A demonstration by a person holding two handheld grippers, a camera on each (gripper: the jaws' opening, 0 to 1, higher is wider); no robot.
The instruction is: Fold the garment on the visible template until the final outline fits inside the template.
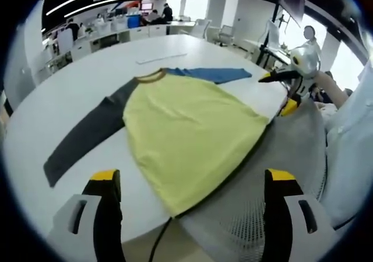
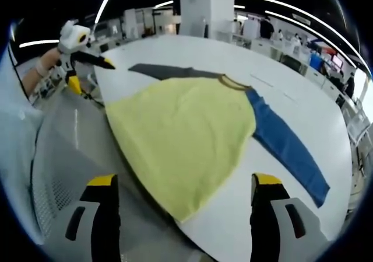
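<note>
A yellow shirt [image 1: 186, 133] lies spread flat on the round white table [image 1: 70, 93]. One long sleeve is dark grey [image 1: 87, 139], the other blue [image 1: 215, 73]. The hem reaches the near table edge. My left gripper [image 1: 192, 180] hovers open just short of the hem, nothing between its yellow-tipped fingers [image 1: 105, 177]. In the right gripper view the same shirt [image 2: 186, 133] shows with the blue sleeve [image 2: 288, 148] to the right and the grey sleeve [image 2: 166, 71] at the far side. My right gripper [image 2: 185, 181] is open in front of the hem and holds nothing.
A grey mesh chair back [image 1: 280, 157] stands against the table edge beside the hem. Each gripper shows in the other's view, held off the table edge [image 1: 277, 91] [image 2: 90, 75]. A thin pale strip [image 1: 160, 58] lies on the table beyond the collar. Office desks and people fill the background.
</note>
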